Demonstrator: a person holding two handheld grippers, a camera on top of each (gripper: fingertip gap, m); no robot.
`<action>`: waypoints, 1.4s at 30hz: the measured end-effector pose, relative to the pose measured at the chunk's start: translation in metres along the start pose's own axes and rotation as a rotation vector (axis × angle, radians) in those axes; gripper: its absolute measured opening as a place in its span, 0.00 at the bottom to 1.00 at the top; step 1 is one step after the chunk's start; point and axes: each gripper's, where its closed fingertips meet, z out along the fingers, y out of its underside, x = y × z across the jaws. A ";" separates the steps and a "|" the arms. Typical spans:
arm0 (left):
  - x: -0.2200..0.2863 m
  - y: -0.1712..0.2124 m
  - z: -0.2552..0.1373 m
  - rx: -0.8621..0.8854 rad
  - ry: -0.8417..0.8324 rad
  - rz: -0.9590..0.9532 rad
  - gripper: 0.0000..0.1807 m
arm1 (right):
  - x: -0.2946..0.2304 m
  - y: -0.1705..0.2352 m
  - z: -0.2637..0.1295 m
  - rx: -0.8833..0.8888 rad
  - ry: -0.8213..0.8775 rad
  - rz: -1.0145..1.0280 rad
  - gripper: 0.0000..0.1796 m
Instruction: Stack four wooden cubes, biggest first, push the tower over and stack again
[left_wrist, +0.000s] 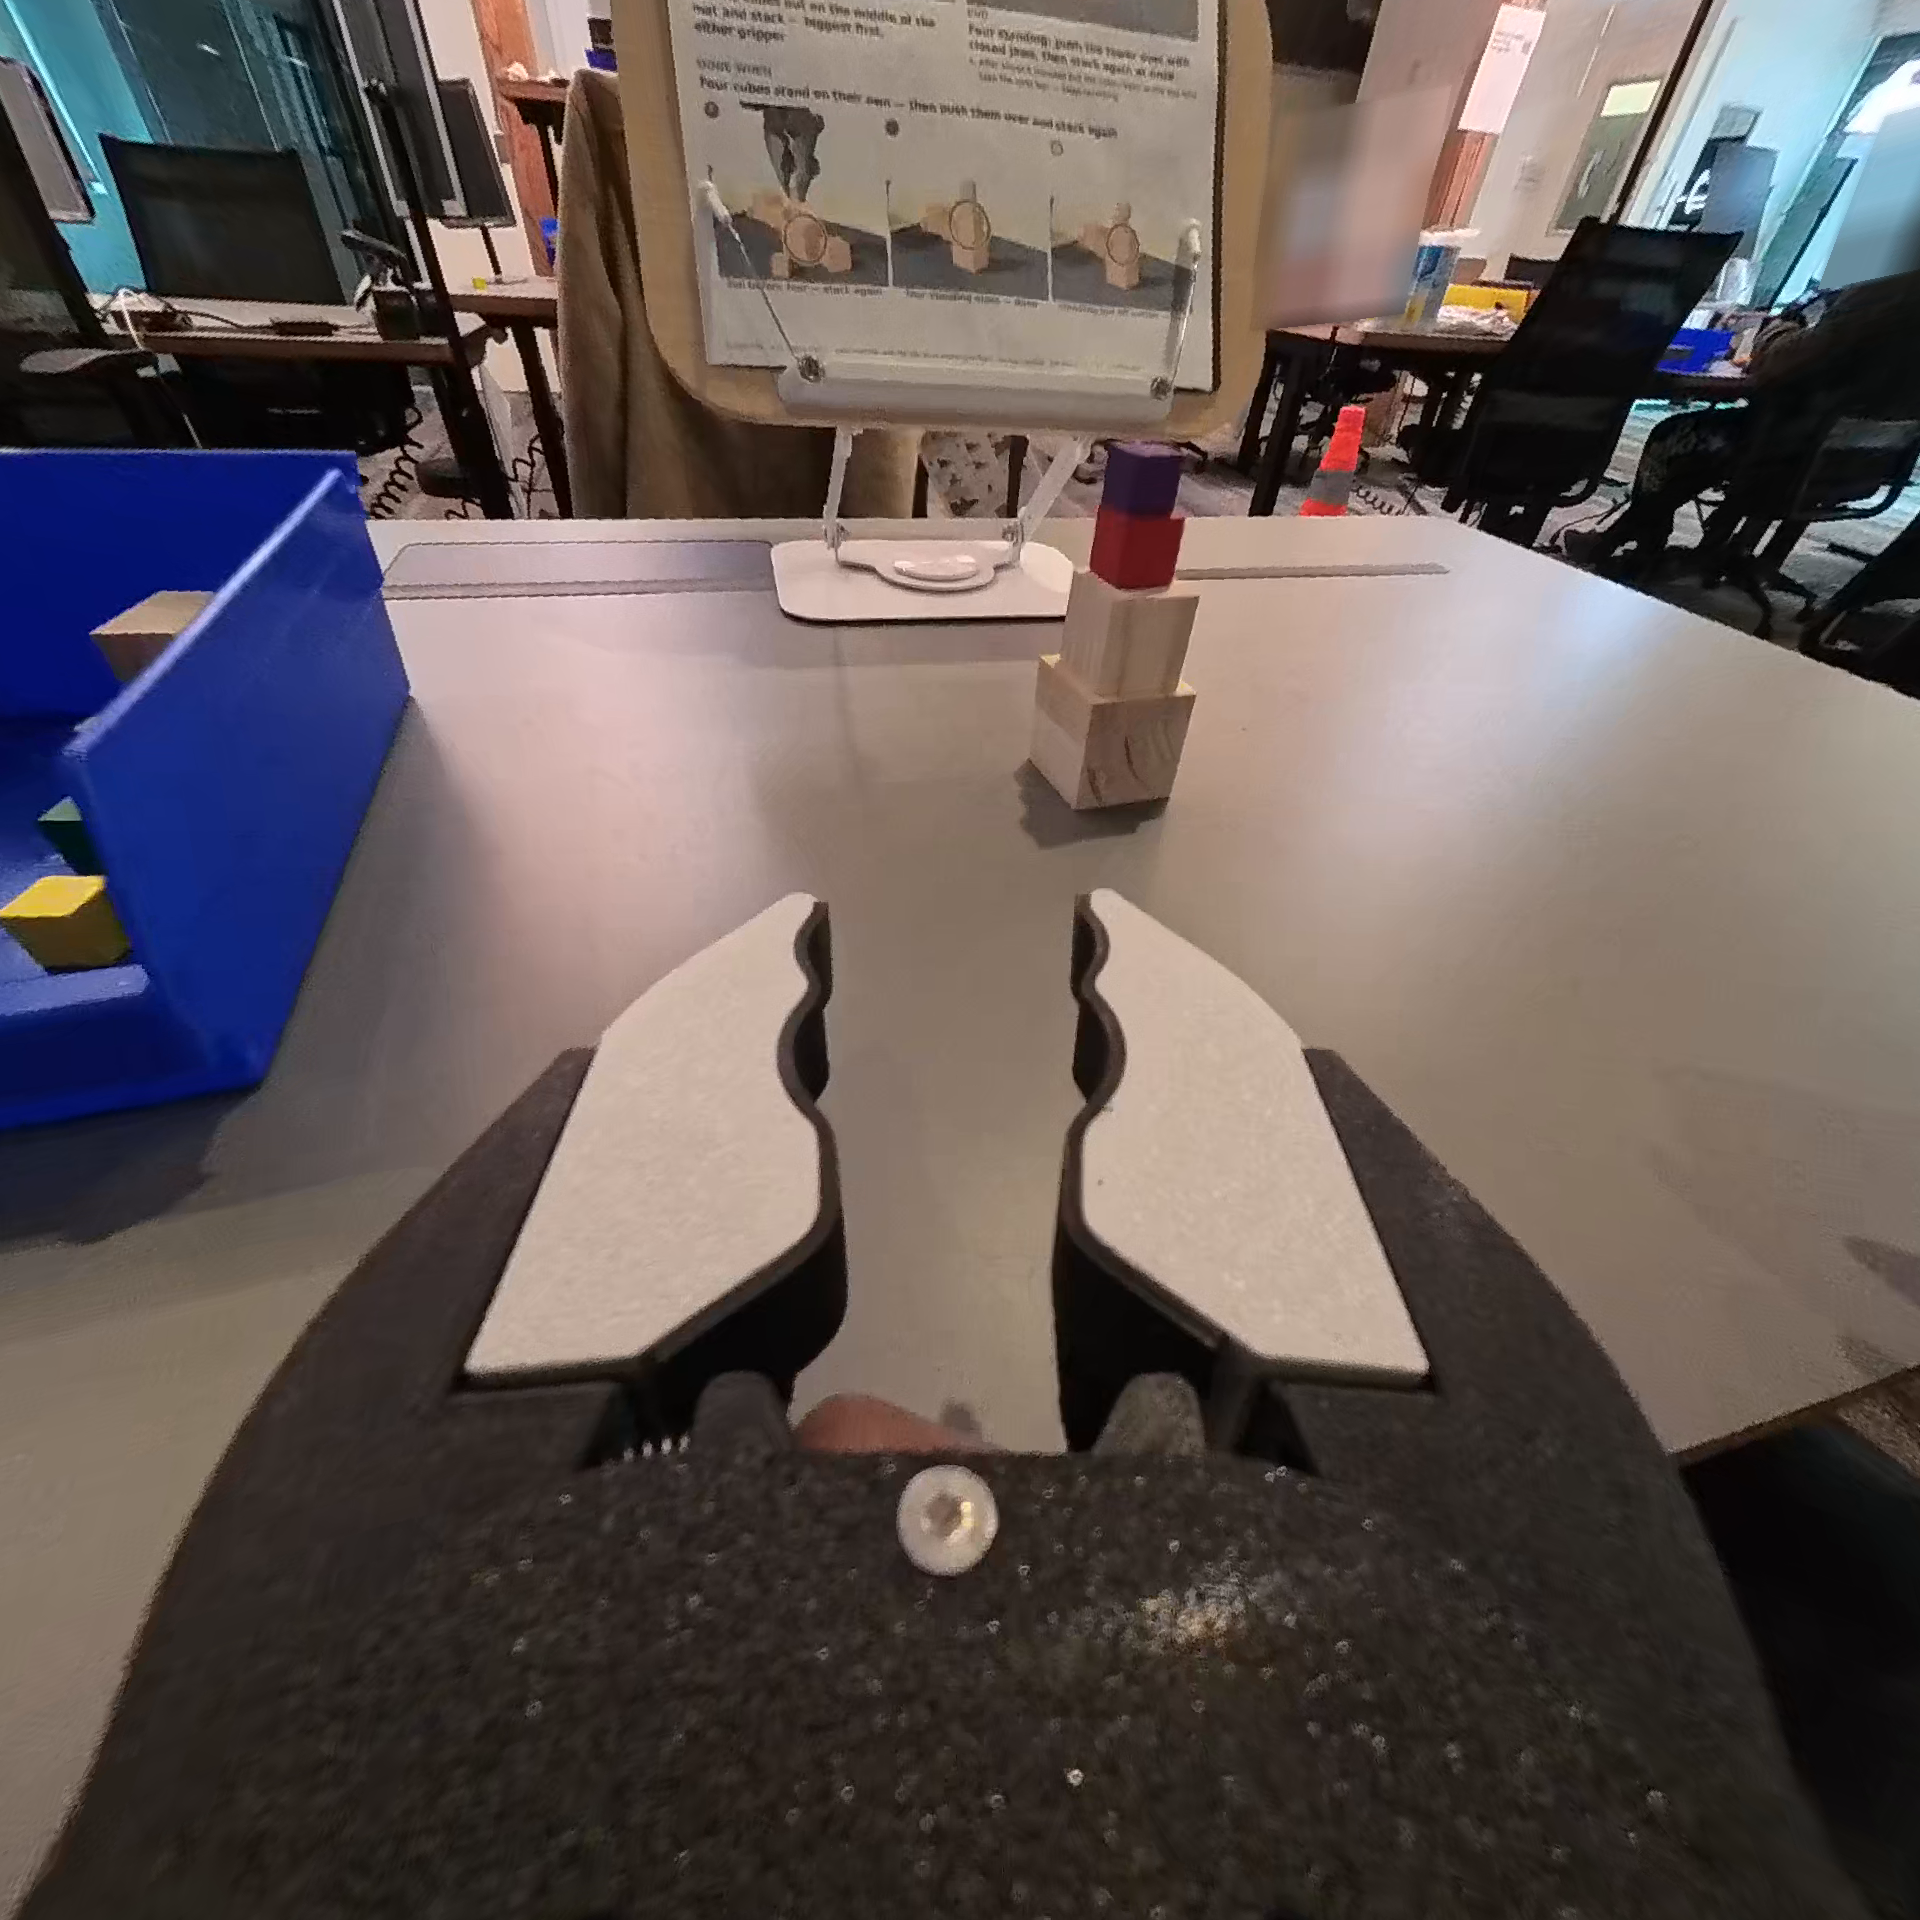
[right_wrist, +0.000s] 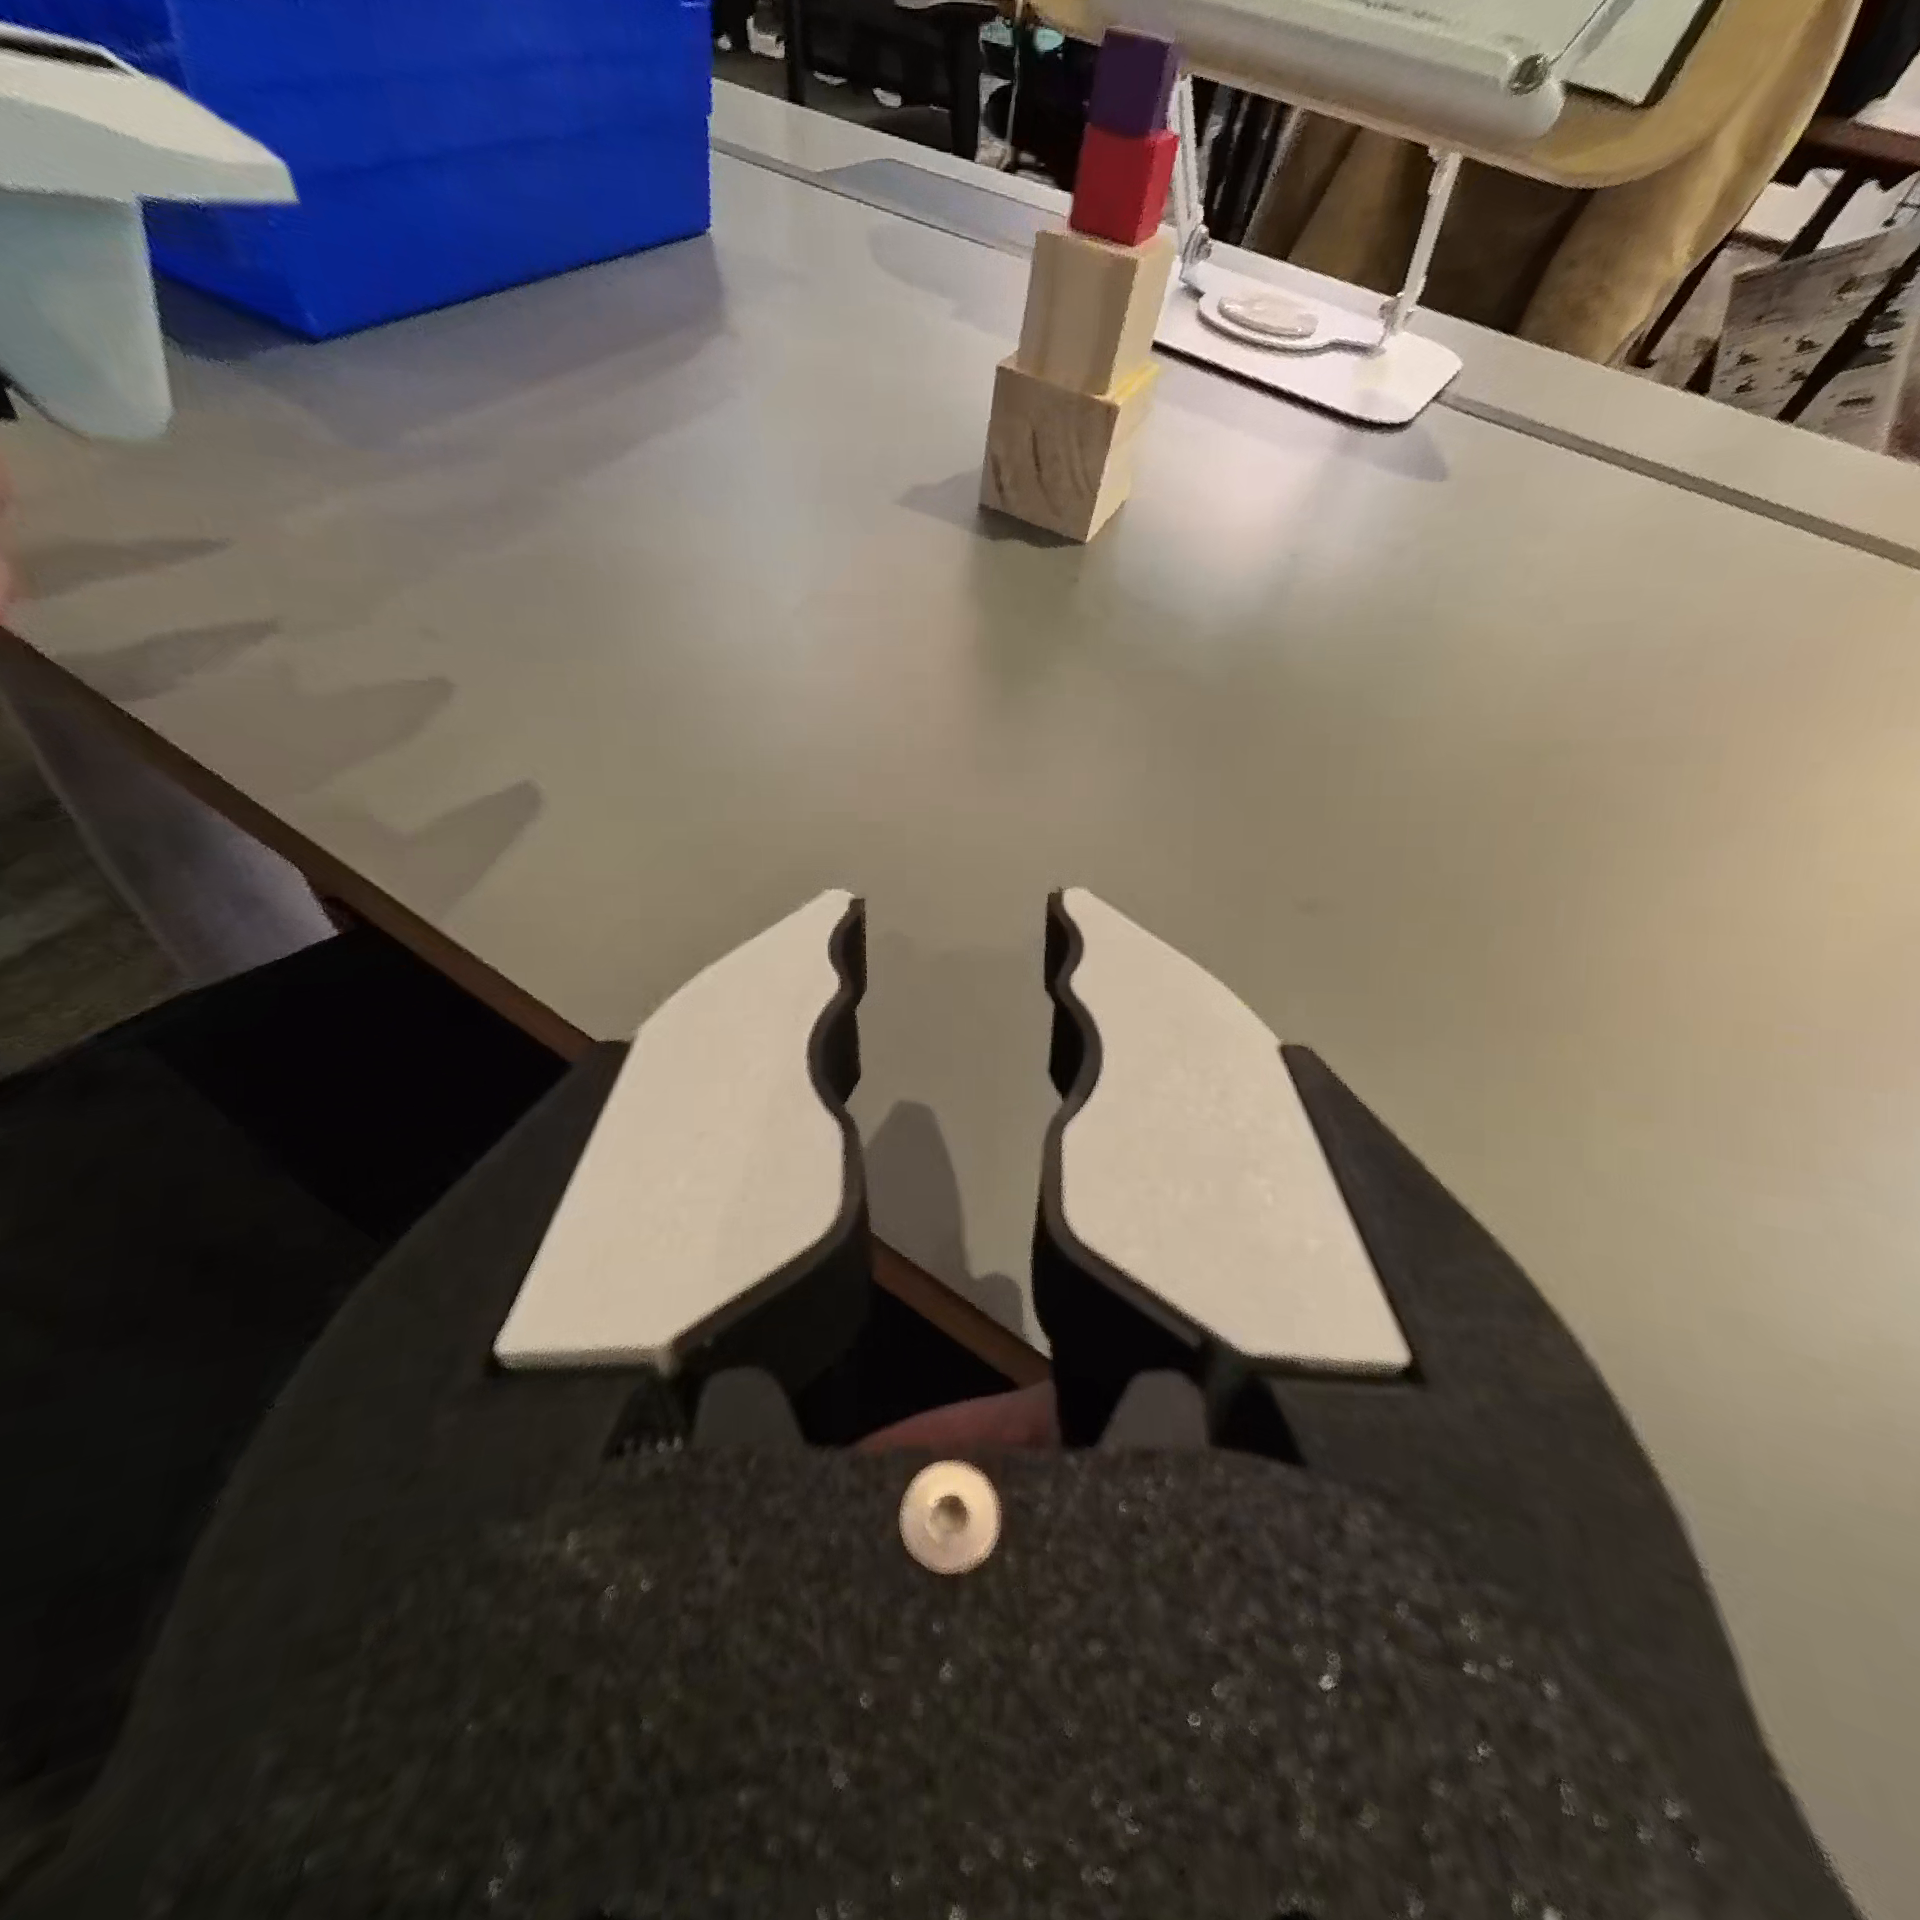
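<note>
Your tower (left_wrist: 1117, 634) is standing on the grey table (left_wrist: 1455, 935), four cubes high: big pale cube (left_wrist: 1110, 740) at the base, a smaller pale cube (left_wrist: 1127, 642) on it, then the red cube (left_wrist: 1135, 549), then the purple cube (left_wrist: 1143, 476) on top. The layers are offset and twisted against each other — the second cube overhangs one side of the base. In the right wrist view the same tower (right_wrist: 1091, 281) sits well ahead of your fingers, and a yellowish edge shows on the far side of the base cube; I can't tell if that is lighting or another face.

Your left gripper (left_wrist: 951, 914) hangs above the table short of the tower, fingers parted with a moderate gap, nothing between them. Your right gripper (right_wrist: 954, 904) is over the near table edge, fingers also apart, a bit narrower, empty. Part of a white device (right_wrist: 94, 208) intrudes at the right view's left edge, cut off — probably your other gripper.

The blue bin (left_wrist: 239, 790) sits left of the tower, well apart. Inside it, partly hidden by the wall: a yellow block (left_wrist: 68, 920), a dark green block (left_wrist: 68, 831) mostly covered, and a tan block (left_wrist: 151, 629). Behind the tower, a white stand (left_wrist: 925, 582) holds an instruction sheet (left_wrist: 945, 187), top cropped. An orange cone (left_wrist: 1340, 462) stands on the floor beyond the table. Background desks and chairs are blurred.
</note>
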 end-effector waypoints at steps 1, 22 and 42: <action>0.001 0.000 -0.001 -0.001 0.005 -0.005 0.24 | 0.001 0.001 -0.001 0.000 0.015 -0.016 0.18; 0.027 0.017 0.003 -0.058 0.038 0.003 0.22 | -0.014 -0.008 -0.011 0.045 0.063 -0.254 0.00; 0.018 0.018 0.012 -0.057 0.034 0.049 0.21 | 0.070 -0.085 0.258 -0.208 0.183 -0.785 0.00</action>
